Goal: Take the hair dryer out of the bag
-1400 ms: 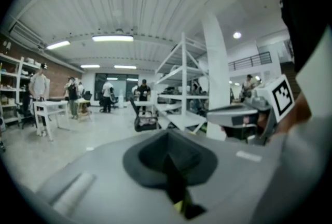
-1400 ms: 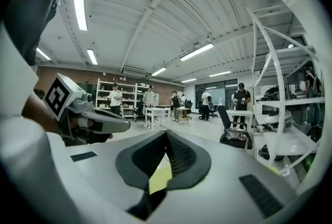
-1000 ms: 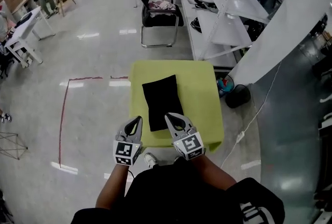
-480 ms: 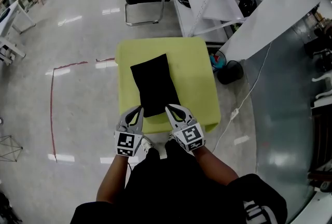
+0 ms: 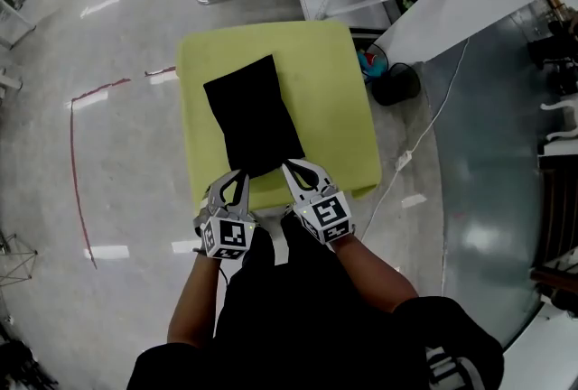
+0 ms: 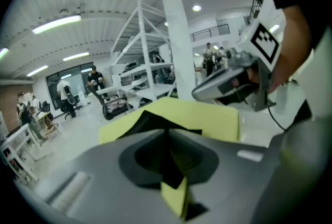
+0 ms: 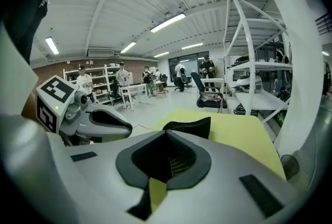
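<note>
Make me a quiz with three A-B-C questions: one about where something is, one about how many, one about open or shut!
1. Where does the flat black cloth bag lie?
A. on the floor
B. on the square yellow-green table
C. on a chair

2. How many bags lie on that table?
A. one
B. two
C. three

3. How are the jaws of the grey left gripper and the grey right gripper?
A. both wide open
B. one open, one shut
C. both shut

Answers:
1 B: the bag lies flat on the table top.
2 A: only one bag is there.
3 C: each gripper view shows its jaws together, nothing between.
</note>
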Action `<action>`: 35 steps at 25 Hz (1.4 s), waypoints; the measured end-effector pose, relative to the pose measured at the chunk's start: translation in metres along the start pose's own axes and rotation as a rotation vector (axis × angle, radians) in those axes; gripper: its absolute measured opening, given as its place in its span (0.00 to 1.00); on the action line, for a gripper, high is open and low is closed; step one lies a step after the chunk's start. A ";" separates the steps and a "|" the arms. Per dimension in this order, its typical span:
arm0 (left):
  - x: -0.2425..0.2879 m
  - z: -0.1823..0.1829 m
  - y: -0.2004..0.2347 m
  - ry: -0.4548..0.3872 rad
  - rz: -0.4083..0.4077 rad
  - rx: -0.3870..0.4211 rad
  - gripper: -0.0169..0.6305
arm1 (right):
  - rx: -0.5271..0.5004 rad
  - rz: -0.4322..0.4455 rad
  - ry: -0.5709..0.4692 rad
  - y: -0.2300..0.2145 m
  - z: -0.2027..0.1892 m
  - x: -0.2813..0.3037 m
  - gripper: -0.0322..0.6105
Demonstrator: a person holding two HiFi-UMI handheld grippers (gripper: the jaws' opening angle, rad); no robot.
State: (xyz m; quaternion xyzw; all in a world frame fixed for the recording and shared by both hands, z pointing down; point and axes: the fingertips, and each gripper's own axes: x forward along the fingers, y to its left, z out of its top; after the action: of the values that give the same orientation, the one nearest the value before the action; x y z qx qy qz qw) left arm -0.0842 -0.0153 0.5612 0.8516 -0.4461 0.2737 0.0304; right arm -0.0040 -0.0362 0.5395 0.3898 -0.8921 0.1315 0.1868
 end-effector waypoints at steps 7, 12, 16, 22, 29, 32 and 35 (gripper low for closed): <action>0.046 -0.066 -0.045 0.249 -0.078 0.324 0.47 | 0.054 -0.005 0.048 -0.011 -0.036 0.002 0.06; 0.072 -0.098 -0.054 0.348 -0.065 0.480 0.49 | 0.085 -0.007 0.081 -0.015 -0.059 0.000 0.06; 0.089 -0.108 -0.052 0.381 -0.048 0.535 0.46 | 0.104 -0.020 0.108 -0.025 -0.073 -0.006 0.06; 0.091 -0.098 -0.047 0.372 -0.059 0.491 0.26 | 0.112 -0.030 0.137 -0.032 -0.086 -0.007 0.06; 0.086 -0.077 -0.032 0.349 -0.003 0.434 0.05 | 0.109 -0.054 0.151 -0.035 -0.099 -0.005 0.06; 0.086 -0.066 -0.024 0.343 -0.003 0.383 0.05 | 0.098 -0.036 0.153 -0.031 -0.097 -0.002 0.06; 0.086 -0.056 -0.018 0.343 -0.032 0.310 0.05 | 0.077 -0.011 0.154 -0.024 -0.094 0.001 0.06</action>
State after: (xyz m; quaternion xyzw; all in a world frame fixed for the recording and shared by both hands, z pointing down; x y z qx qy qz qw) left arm -0.0556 -0.0521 0.6544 0.7939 -0.3736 0.4793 -0.0210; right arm 0.0351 -0.0170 0.6259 0.3903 -0.8672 0.1943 0.2403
